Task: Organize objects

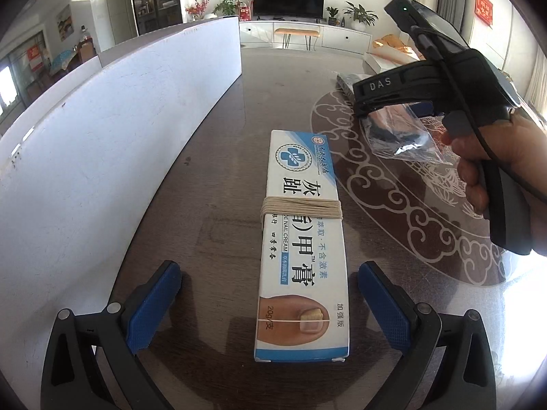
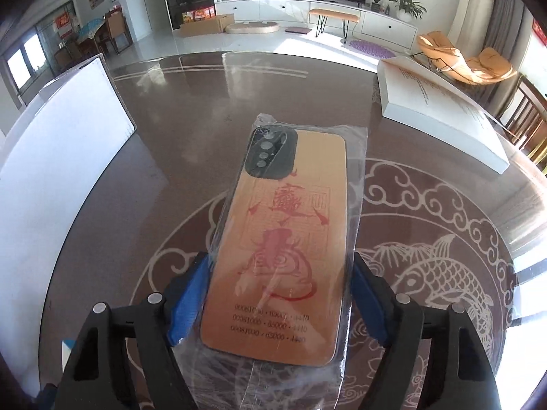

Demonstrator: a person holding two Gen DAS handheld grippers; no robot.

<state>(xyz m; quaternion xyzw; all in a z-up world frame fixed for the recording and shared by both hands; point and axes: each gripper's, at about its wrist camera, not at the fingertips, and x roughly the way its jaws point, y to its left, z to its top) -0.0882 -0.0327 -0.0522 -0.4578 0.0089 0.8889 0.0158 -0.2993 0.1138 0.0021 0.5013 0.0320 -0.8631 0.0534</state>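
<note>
A white and blue nail cream box [image 1: 302, 246], bound with beige string, lies flat on the dark table between the open fingers of my left gripper [image 1: 270, 304], which do not touch it. My right gripper [image 2: 278, 297] is shut on an orange phone case in a clear plastic bag [image 2: 280, 235] and holds it above the table. In the left wrist view the right gripper [image 1: 362, 111] is to the right, above the table, with the bagged case [image 1: 400, 133] hanging in it.
A large white board [image 1: 112, 130] stands along the table's left side; it also shows in the right wrist view [image 2: 65, 157]. A flat white box [image 2: 441, 109] lies at the table's far right. The table top [image 2: 191, 109] is dark glass with a white fish pattern.
</note>
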